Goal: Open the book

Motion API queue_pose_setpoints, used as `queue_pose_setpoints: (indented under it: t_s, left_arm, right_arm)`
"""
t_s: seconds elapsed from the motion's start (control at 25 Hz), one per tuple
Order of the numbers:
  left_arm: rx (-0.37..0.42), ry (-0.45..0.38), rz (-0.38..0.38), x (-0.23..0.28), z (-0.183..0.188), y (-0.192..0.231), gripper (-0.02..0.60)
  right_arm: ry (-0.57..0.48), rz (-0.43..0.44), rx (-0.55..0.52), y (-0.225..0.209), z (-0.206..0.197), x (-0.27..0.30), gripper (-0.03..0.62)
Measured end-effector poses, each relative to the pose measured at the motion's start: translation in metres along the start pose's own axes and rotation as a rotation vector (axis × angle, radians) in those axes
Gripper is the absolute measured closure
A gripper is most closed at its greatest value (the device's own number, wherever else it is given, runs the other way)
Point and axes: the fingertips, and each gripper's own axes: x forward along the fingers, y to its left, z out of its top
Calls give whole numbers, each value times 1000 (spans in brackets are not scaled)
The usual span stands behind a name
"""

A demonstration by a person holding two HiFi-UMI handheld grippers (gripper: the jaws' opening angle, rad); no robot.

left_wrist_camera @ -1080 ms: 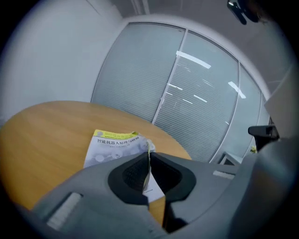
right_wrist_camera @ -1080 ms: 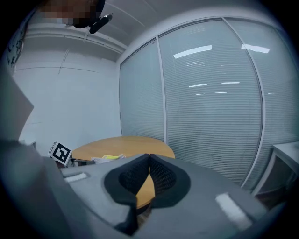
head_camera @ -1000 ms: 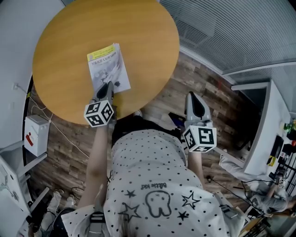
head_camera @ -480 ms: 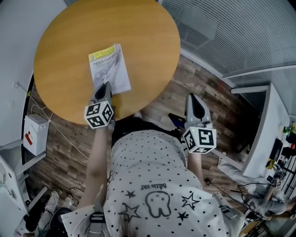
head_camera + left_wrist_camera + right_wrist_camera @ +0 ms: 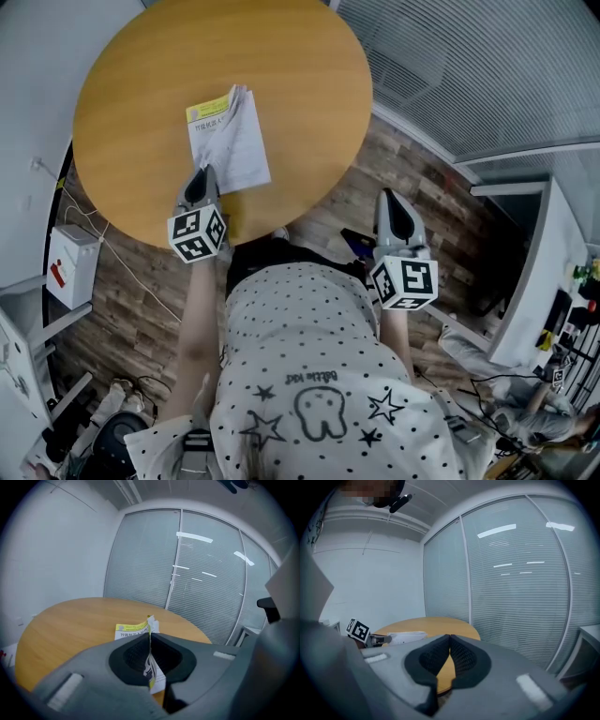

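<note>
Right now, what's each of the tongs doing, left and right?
Left tongs: closed on the book cover.
Right tongs: closed, holding nothing.

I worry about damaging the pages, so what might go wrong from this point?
1. The left tool pinches only the thin cover near its edge. Pulling harder may crease or tear it, or it may slip out.
2. Nothing pins the book down: the right tool hangs shut, off the table, so the whole book may slide or lift instead of opening.
</note>
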Motion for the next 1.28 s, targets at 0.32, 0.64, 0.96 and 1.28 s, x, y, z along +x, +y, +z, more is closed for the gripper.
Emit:
queue_pose_setpoints:
  t_s: [0.32,0.64,0.96,1.28]
  left_arm:
    - [45,3,186,-11,5,33,561]
    - [16,-13,241,-24,7,52,560]
    - [-54,-34,337,-47,3,81,560]
    - [-84,-38,393,-62,-5,100,560]
  right_arm:
    - [-2,32,-9,5,6,13,589]
    - [-3,95,-29,21,12,34,589]
    - [-2,163,-46,40,15,49,589]
    - [-4,180,-53,48,14,51,589]
